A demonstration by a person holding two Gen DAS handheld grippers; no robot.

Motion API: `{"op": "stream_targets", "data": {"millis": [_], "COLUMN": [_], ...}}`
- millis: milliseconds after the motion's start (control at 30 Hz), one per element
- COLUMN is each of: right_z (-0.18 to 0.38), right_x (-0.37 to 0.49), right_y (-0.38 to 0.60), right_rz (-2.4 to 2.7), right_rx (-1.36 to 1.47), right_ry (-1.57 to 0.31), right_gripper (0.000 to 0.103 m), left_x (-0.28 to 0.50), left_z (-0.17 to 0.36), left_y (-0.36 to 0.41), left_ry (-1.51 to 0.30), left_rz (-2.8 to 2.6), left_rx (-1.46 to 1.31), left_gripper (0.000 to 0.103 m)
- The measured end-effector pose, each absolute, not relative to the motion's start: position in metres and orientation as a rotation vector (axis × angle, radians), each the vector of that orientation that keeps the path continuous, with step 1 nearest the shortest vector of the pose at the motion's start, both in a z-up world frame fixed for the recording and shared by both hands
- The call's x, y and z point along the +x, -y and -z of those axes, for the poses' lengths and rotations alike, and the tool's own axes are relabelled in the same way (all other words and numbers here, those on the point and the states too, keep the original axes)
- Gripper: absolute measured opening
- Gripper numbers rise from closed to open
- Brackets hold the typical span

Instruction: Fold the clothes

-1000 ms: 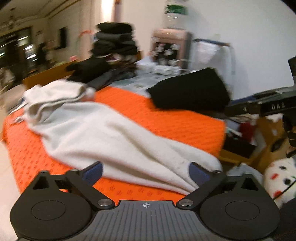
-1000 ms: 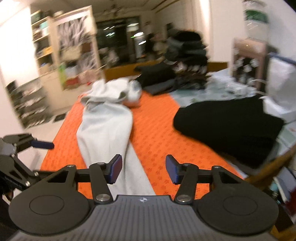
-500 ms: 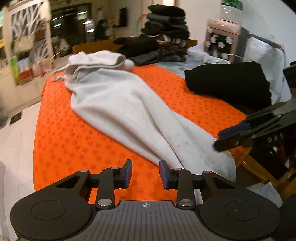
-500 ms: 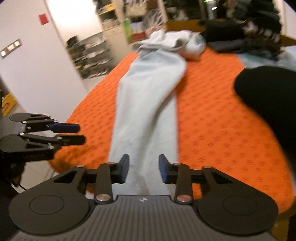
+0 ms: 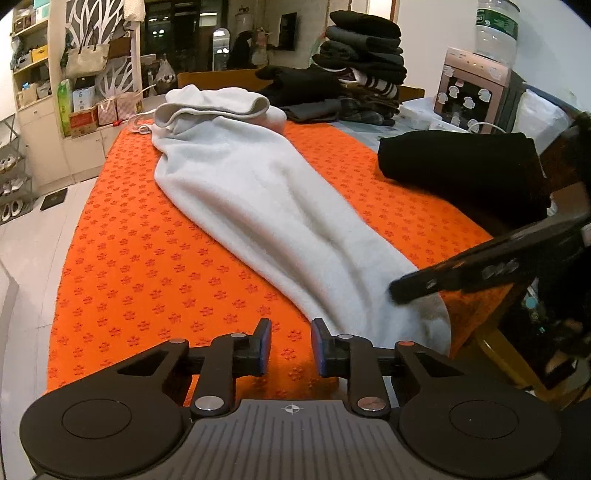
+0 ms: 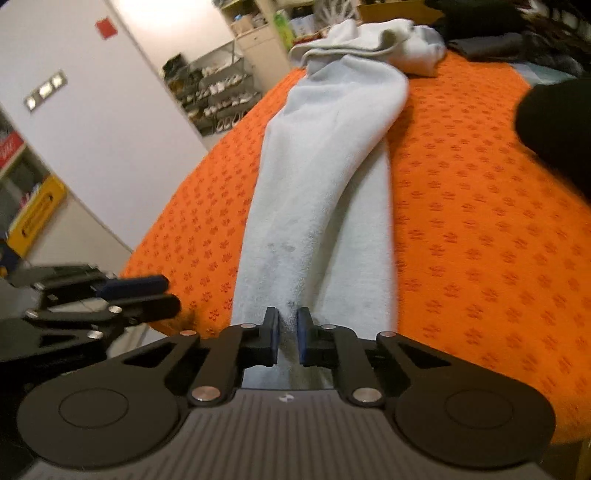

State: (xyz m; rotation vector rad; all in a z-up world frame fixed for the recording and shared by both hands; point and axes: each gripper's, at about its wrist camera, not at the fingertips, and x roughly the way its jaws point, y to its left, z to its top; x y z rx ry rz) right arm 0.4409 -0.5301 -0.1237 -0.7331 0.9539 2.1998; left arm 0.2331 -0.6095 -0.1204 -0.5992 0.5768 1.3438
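left gripper (image 5: 289, 345): jaws narrowly apart, over orange worktop (image 5: 155, 258) | right gripper (image 6: 287, 338): jaws nearly together at near end of white garment (image 6: 325, 177), grip unclear

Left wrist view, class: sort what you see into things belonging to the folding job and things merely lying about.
Belongs to the job:
white garment
orange mat
left gripper
right gripper

Lying about:
folded black garment
stack of dark clothes
water bottle
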Motion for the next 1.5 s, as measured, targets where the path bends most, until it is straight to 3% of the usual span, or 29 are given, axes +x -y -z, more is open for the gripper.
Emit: {"op": "stream_targets", "data": {"millis": [67,367,600,767,900,1067,1267,1500], "right_z": [0.118,0.121,0.124,0.124,0.126,0.127,0.127,0.128], "right_x": [0.456,0.487,0.486,0.489,0.488,0.488,0.488,0.487], "right_y": [0.527,0.519,0.52,0.518,0.516,0.513,0.512,0.513], "right_rz": [-2.173,-2.073,-2.081,-2.073,-2.071,-2.076,-2.08,-2.075], "right_rx": [-0.692,-0.665,-0.668,-0.665,-0.672,-0.686,-0.697,-0.71], "right_ry": [-0.983,-0.988,-0.979,-0.99,-0.995,-0.998,-0.997,-0.992], "right_gripper": [0.004,0.004,0.005,0.005,0.005,0.005,0.006,0.009], "left_x": [0.236,0.264,0.263,0.246,0.243,0.261,0.275,0.28], "left_z": [0.122,0.141,0.145,0.138,0.146,0.15,0.155,0.158], "left_y": [0.608,0.576,0.568,0.579,0.581,0.572,0.557,0.549], "left_ry": [-0.577,-0.59,-0.516,-0.464,-0.562,-0.633,-0.638,-0.66], "left_rz": [-1.336,-1.254,-1.282,-1.385,-1.378,-1.316,-1.304,-1.339], "left_rx": [-0.595,-0.598,-0.65,-0.617,-0.576,-0.497,-0.541,-0.557], "left_gripper": [0.025,0.027,0.034,0.032,0.024,0.025,0.031,0.046]}}
